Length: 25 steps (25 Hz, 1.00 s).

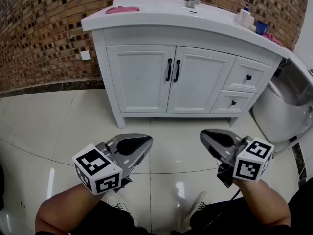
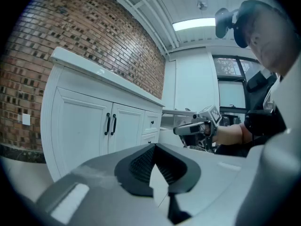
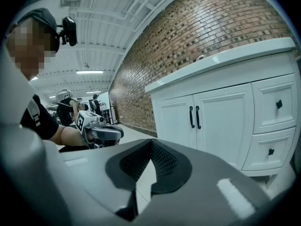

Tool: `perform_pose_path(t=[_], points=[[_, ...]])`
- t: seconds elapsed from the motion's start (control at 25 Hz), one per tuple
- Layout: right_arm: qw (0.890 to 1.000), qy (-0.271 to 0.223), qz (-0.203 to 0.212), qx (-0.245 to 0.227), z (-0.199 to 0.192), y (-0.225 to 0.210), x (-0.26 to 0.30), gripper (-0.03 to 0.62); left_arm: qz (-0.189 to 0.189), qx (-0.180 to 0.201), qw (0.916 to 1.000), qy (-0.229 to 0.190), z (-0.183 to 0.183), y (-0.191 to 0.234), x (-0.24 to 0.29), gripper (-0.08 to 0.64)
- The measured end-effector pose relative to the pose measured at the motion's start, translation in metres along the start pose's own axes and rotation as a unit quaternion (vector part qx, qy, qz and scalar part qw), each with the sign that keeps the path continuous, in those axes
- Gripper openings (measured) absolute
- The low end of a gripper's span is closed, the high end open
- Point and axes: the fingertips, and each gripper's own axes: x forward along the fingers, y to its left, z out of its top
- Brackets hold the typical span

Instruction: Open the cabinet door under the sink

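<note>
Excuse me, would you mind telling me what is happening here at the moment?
A person faces a white vanity cabinet with a hand-held gripper in each hand. The left hand-held gripper and right hand-held gripper are both shut, empty and held over the floor, well short of the cabinet. Its two doors under the sink are closed, black handles untouched.

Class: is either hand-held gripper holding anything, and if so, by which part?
Nothing is held. The left hand-held gripper and right hand-held gripper both have their jaws together and empty, well short of the cabinet door handles.
</note>
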Motion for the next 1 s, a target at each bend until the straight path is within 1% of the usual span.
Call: perform_pose_path(t=[0.16,0.4,0.48,0.6,0.76,0.88,0.92,1.0], points=[[1.0,-0.001,0.0,0.0,0.002,-0.001,-0.001,0.006,-0.001,0.001,1.0,-0.001,0.001,-0.001,0.0,0.007],[1.0,-0.006,0.0,0.008,0.003,-0.001,0.001,0.006,0.002,0.019,0.9998,-0.009,0.005,0.0,-0.001,0.008],[1.0,-0.007,0.001,0.01,0.004,-0.001,0.001,0.006,0.007,0.035,0.9993,-0.012,0.007,0.002,0.001,0.008],[1.0,-0.014,0.002,0.013,0.008,-0.003,0.0,0.006,0.018,0.069,0.9973,-0.016,0.013,0.007,0.006,0.008],[0.999,-0.028,-0.003,0.022,0.016,-0.009,0.0,0.006,0.032,0.102,0.994,-0.023,0.036,0.023,0.018,0.008],[0.999,-0.033,-0.006,0.023,0.019,-0.012,0.001,0.006,0.041,0.129,0.9906,-0.017,0.05,0.04,0.029,0.008],[0.999,-0.033,-0.007,0.023,0.018,-0.013,0.001,0.006,0.045,0.129,0.9905,-0.016,0.054,0.046,0.031,0.006],[0.999,-0.033,-0.007,0.025,0.018,-0.014,0.001,0.006,0.055,0.115,0.9916,-0.021,0.061,0.058,0.036,0.008]])
